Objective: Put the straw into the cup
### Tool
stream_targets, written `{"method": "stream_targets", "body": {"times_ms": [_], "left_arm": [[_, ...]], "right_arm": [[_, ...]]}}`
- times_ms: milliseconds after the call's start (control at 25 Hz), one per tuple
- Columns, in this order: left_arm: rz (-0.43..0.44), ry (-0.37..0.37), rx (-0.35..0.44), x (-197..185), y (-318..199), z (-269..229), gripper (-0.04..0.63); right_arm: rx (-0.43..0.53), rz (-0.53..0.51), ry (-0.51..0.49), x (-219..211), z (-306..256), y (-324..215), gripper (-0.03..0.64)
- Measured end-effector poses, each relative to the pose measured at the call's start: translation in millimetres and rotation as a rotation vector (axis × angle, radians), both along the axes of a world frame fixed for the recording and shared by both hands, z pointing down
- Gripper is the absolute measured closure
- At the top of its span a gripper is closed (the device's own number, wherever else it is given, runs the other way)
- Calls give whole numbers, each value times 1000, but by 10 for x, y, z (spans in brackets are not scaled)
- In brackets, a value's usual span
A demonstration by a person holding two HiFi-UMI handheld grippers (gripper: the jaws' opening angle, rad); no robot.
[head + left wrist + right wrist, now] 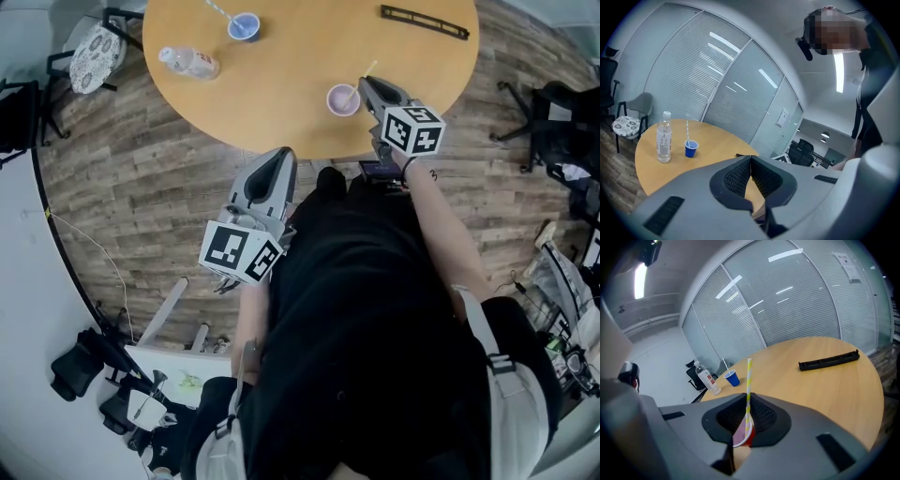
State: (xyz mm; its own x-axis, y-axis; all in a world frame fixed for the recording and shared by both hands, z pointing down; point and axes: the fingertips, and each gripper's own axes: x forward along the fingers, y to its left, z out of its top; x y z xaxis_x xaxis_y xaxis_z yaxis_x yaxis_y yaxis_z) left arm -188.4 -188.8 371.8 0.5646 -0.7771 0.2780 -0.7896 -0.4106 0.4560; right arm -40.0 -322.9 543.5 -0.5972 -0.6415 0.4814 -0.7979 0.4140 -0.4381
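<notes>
Round wooden desk (281, 66): R tool (747, 399) pinching yellow-striped straw (749, 378) standing in red cup (743, 434); L tool (751, 161) pressed together, empty, off desk edge

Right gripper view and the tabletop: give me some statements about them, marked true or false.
1. The right gripper is shut on the yellow straw. True.
2. The left gripper holds the water bottle. False: its jaws are together with nothing between them, and the bottle stands on the table.
3. The blue cup has a second straw in it. True.
4. The black strip lies on the floor. False: it lies on the table, near the far edge.
</notes>
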Motion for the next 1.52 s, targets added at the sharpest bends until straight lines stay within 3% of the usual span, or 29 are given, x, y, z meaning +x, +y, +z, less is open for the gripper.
{"method": "stream_targets", "body": {"times_ms": [680, 880, 1520], "left_arm": [[-11, -13, 3, 24, -2, -2, 583], [-22, -18, 3, 27, 16, -11, 583], [-4, -43, 31, 374, 195, -100, 583]], "right_arm": [[-15, -1, 18, 39, 27, -19, 581], [-10, -12, 4, 39, -5, -6, 525], [3, -38, -36, 324, -160, 243, 525]]}}
